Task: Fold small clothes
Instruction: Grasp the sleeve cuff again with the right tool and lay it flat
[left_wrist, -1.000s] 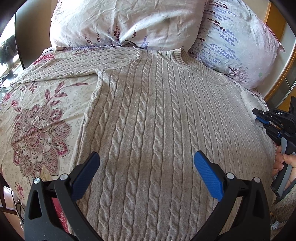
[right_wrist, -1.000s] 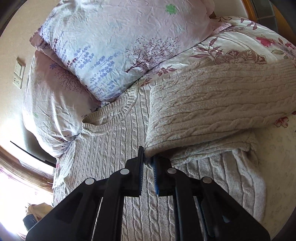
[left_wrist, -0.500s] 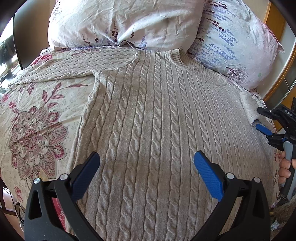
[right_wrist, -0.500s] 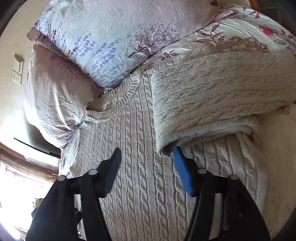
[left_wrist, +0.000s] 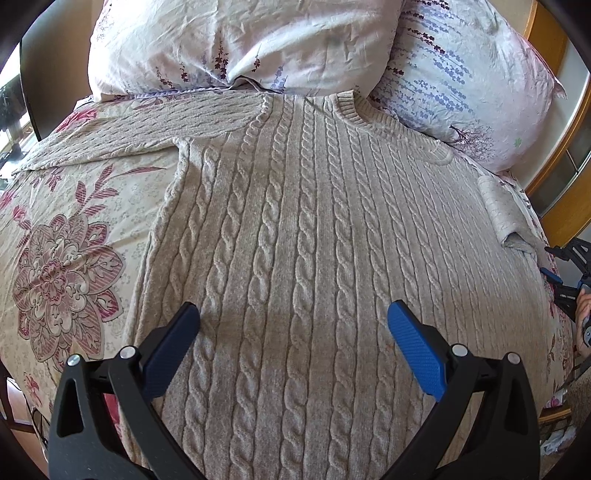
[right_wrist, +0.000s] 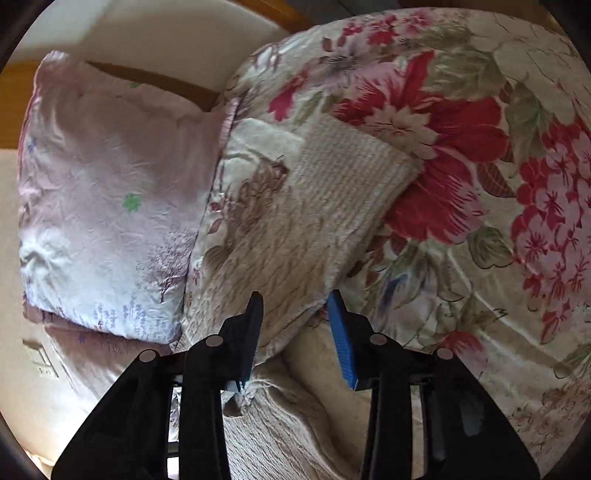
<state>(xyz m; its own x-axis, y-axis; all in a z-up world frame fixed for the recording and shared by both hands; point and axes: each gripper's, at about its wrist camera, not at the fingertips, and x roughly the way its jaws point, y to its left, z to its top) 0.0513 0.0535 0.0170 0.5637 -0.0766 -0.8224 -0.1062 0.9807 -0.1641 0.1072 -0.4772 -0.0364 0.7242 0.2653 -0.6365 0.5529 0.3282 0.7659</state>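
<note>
Fingers (left_wrist: 413, 354) of left gripper (left_wrist: 293, 349) spread wide, nothing held, hovering over lower body of sweater (left_wrist: 314, 258). Sweater flat, face up on floral bedspread (left_wrist: 66, 266), neckline at 12 o'clock against pillows (left_wrist: 240, 40). Beige cable knit, thick and heavy-looking, no big wrinkles. One sleeve (left_wrist: 129, 129) stretched toward 10 o'clock, not yet folded. At 3 o'clock, far sleeve edge bunched; right gripper (left_wrist: 565, 280) barely visible beyond it, at frame edge.

Right wrist view: blurry. Right gripper (right_wrist: 295, 332) open moderately wide, holding nothing. Other sleeve (right_wrist: 317, 221) running from between the fingers toward 1 o'clock, ribbed cuff (right_wrist: 354, 170) lying on bedspread (right_wrist: 480, 110), pillow (right_wrist: 110, 203) at 9 o'clock. Knit passes between the fingers; contact unclear.

Step, likely: folding sleeves in over the body, right side first. Next move needs a pinch on this sleeve near the cuff, then carrying it across onto the chest. Left gripper probably to pin body or take own sleeve. Bulky knit, may slip or bunch.
</note>
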